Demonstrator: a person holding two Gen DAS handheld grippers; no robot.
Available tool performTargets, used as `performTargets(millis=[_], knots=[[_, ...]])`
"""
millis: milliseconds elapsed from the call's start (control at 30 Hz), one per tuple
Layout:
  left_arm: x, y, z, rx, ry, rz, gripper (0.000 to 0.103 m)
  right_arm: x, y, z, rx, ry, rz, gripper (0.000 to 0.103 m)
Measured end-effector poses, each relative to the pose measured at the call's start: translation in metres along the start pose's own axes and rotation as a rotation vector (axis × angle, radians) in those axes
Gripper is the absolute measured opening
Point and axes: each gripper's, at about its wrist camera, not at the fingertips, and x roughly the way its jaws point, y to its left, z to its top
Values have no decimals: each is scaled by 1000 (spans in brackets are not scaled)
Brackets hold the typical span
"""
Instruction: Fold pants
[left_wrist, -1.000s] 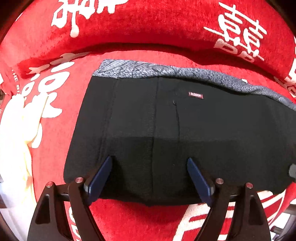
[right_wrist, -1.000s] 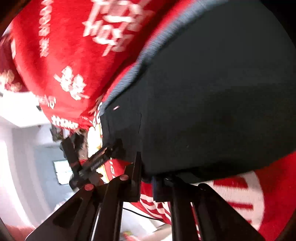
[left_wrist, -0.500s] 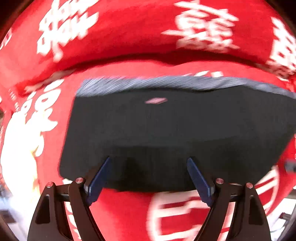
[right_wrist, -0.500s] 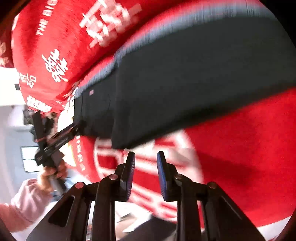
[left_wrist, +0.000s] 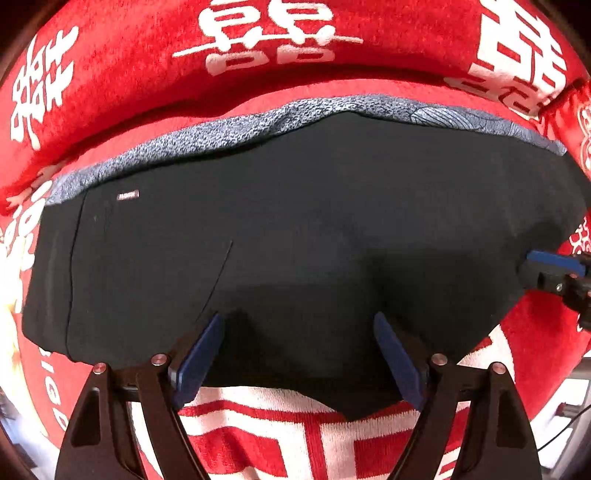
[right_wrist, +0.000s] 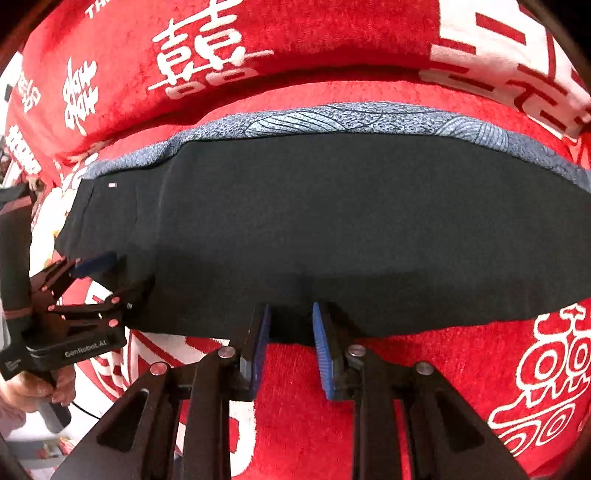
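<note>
Black pants (left_wrist: 295, 236) lie folded flat on a red blanket, with a grey-blue patterned fabric edge (left_wrist: 229, 133) showing along their far side and a small red label (left_wrist: 127, 195) at the far left. They also show in the right wrist view (right_wrist: 332, 221). My left gripper (left_wrist: 295, 332) is open, its blue pads astride the near edge of the pants. My right gripper (right_wrist: 290, 314) is partly open at the near edge, holding nothing. The left gripper also shows in the right wrist view (right_wrist: 107, 273), and the right gripper's blue pad tip shows in the left wrist view (left_wrist: 554, 260).
The red blanket (left_wrist: 258, 37) with white characters covers the surface and rises in a thick roll behind the pants. The blanket's near edge drops off below the grippers (right_wrist: 480, 387). A hand (right_wrist: 40, 387) holds the left gripper's handle.
The right gripper let go of the pants' edge, opened slightly and swung round to face the pants flat. The left view shifted right along the pants. The pants now lie flat.
</note>
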Motion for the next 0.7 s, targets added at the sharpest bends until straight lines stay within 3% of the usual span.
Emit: performTargets(millis=[67, 133, 233, 367, 467, 567, 667, 700], knots=[[-2, -10, 0, 43, -19, 39, 85, 0, -2, 1, 23, 14, 41, 34], [-4, -14, -2, 53, -27, 54, 85, 0, -6, 0, 18, 39, 89, 47], [-10, -4, 3, 15, 2, 36, 85, -1, 2, 0, -6, 118, 91, 48], [-41, 43, 13, -90, -98, 80, 85, -21, 16, 18, 2, 110, 138, 48], [-47, 99, 23, -184, -153, 153, 85, -20, 60, 66, -93, 85, 237, 48], [-33, 157, 20, -266, -142, 245, 85, 0, 120, 111, -236, 99, 298, 48], [1, 199, 1, -349, -27, 260, 85, 35, 196, 152, -399, 119, 354, 50], [8, 208, -9, -375, -26, 198, 85, 53, 222, 165, -434, 143, 374, 51]])
